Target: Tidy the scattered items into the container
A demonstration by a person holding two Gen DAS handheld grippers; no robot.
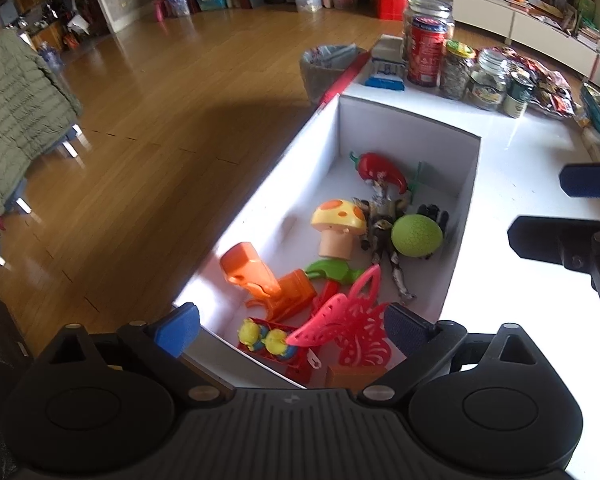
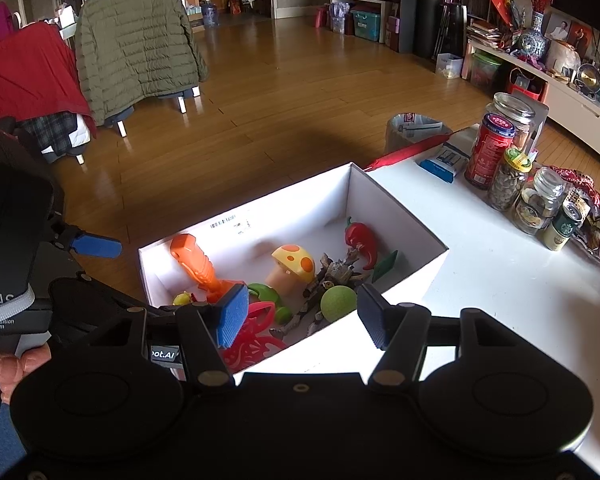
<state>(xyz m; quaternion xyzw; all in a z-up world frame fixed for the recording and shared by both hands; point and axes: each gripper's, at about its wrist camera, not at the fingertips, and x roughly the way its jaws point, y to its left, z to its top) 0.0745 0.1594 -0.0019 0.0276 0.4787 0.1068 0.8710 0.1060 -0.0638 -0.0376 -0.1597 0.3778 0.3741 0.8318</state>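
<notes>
Ribbed blue pads front the left gripper point(image 1: 292, 330), spread wide with nothing between, just above a lacy pink butterfly point(image 1: 349, 326) in the white cardboard box point(image 1: 403, 120). Inside lie a glossy red chilli point(image 1: 379, 168), spotted mushroom point(image 1: 339, 226) and fuzzy green ball point(image 1: 416, 236). Right gripper point(image 2: 303, 314) hangs parted, empty. Glass jars point(image 2: 507, 178) stand beyond; toys under the butterfly are hidden.

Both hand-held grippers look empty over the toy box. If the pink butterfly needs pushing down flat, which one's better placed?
Left, probably. The left hand-held gripper has open jaws with the pink butterfly right between its fingertips. The right hand-held gripper is also open, but sits over the white box's near wall, closer to the green ball.
</notes>
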